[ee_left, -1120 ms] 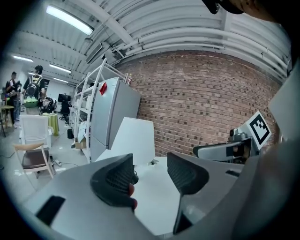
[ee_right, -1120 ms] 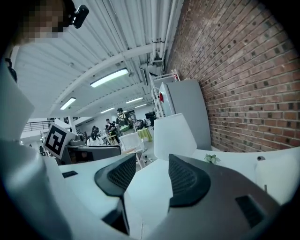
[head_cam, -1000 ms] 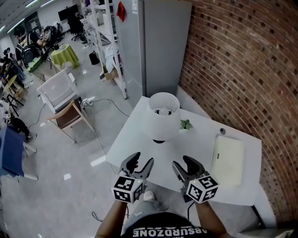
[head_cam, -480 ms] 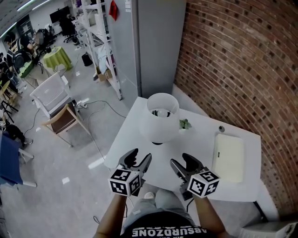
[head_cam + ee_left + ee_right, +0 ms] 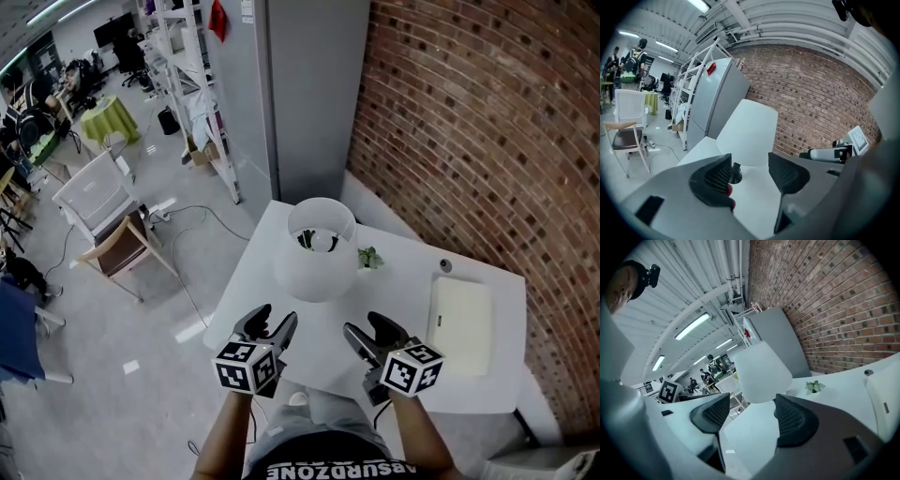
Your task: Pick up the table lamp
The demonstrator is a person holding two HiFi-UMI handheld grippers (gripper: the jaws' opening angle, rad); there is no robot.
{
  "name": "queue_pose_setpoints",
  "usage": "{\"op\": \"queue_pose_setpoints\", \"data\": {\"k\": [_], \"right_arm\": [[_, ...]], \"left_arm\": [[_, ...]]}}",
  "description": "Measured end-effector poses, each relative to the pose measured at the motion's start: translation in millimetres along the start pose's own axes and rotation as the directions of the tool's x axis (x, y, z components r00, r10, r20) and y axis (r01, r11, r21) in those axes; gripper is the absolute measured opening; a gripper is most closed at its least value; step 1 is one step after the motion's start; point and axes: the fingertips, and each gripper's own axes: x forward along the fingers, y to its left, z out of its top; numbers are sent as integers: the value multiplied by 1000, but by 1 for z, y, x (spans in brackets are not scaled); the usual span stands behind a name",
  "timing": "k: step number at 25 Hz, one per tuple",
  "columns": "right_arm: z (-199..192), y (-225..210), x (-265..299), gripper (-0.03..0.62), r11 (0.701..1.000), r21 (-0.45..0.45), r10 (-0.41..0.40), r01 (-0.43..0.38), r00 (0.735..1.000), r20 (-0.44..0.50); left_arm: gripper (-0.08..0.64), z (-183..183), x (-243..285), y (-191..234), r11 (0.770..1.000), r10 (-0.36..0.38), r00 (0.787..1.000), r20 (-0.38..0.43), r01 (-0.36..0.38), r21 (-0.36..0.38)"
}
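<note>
**A:** Our left tongs (image 5: 273, 322) gape wide and empty. Our right tongs (image 5: 367, 330) are opening, nothing between them.

**B:** The table lamp (image 5: 314, 264) stands upright on the white counter (image 5: 405, 281), ahead of both, untouched. We've gripped nothing yet, so the reach, grasp and lift all remain.

text: "ABSURDZONE" | on: person's black shirt (image 5: 342, 466) | reads upside down, head view | other print: none legible

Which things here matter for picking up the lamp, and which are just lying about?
For the job: lamp; left gripper, open; right gripper, fingers opening, nothing between them.
Lying about: small plant; cream pad; wooden chair.
</note>
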Motion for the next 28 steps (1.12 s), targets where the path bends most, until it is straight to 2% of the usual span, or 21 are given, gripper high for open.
{"op": "queue_pose_setpoints", "data": {"k": [9, 14, 22, 28], "right_arm": [[-4, -28, 28, 298, 995, 94, 34, -27, 997, -66], [0, -41, 43, 298, 992, 123, 52, -40, 995, -91], [9, -65, 61, 305, 983, 176, 69, -50, 992, -105], [14, -77, 75, 307, 970, 222, 123, -97, 987, -104]], "left_arm": [[229, -2, 29, 25, 997, -7, 999, -42, 4, -74], [229, 2, 40, 39, 996, 1, 998, -59, -6, -87], [229, 11, 62, 51, 994, -45, 994, -102, 33, -108], [229, 15, 70, 67, 981, -88, 992, -92, 71, -179]]}}
